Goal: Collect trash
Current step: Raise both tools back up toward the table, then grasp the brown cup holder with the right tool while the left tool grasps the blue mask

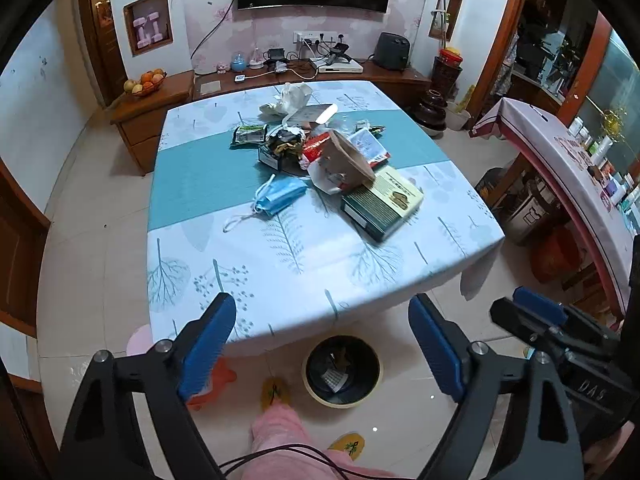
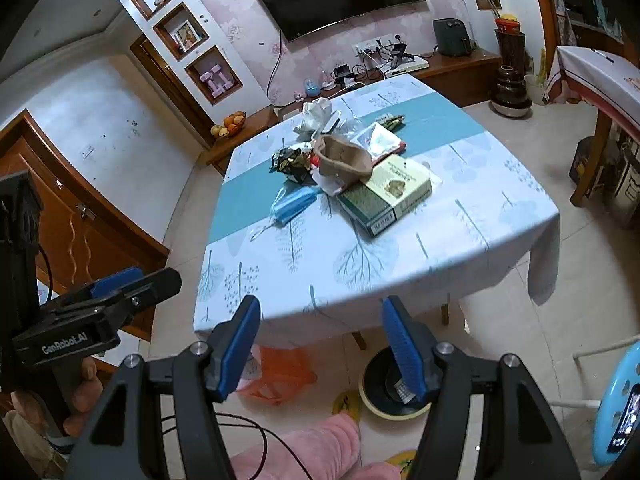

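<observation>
Both empty, the left gripper (image 1: 322, 344) and right gripper (image 2: 320, 346) hang wide apart above the bin (image 1: 343, 372), while trash (image 1: 320, 156) sits piled mid-counter (image 1: 280, 272), within reach.

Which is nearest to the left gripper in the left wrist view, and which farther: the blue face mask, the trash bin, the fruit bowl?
1. Trash bin, on the floor just beyond the open left gripper.
2. Blue face mask, mid-table.
3. Fruit bowl, on the far-left cabinet.
</observation>
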A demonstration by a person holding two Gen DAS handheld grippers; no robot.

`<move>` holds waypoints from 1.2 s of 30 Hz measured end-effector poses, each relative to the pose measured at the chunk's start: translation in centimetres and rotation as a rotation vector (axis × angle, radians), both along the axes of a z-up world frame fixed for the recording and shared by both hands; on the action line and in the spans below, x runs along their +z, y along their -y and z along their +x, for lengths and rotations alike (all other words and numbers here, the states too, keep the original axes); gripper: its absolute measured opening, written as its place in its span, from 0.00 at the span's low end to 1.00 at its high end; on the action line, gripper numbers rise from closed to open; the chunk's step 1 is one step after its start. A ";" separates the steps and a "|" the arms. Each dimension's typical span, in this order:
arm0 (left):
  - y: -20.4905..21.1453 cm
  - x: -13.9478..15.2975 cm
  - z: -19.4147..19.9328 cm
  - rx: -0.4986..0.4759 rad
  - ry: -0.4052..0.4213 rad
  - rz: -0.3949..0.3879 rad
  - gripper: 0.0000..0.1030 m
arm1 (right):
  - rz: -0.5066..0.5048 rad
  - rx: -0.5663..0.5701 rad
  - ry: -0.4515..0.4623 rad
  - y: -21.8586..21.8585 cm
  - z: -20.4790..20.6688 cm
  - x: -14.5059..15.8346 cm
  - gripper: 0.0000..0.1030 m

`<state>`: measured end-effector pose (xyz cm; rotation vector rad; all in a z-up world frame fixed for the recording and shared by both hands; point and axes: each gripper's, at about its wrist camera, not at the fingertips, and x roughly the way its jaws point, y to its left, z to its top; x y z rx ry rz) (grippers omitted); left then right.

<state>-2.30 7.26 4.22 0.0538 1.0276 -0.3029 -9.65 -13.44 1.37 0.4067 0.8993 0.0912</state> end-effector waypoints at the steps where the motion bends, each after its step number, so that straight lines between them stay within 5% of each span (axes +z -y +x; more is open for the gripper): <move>1: -0.1 -0.1 0.7 0.004 -0.002 0.002 0.84 | -0.005 -0.001 0.003 0.0 0.6 0.1 0.62; 14: -2.2 -5.7 15.9 -0.069 -0.152 -0.040 0.84 | -0.100 -0.051 -0.056 -1.9 12.7 -0.1 0.55; 30: 1.0 -16.9 28.0 -0.216 -0.304 0.097 0.84 | -0.262 -0.085 -0.236 -4.3 28.7 -6.3 0.54; 36: 2.3 -18.5 29.2 -0.256 -0.322 0.118 0.67 | -0.324 -0.054 -0.294 -5.3 31.2 -8.7 0.32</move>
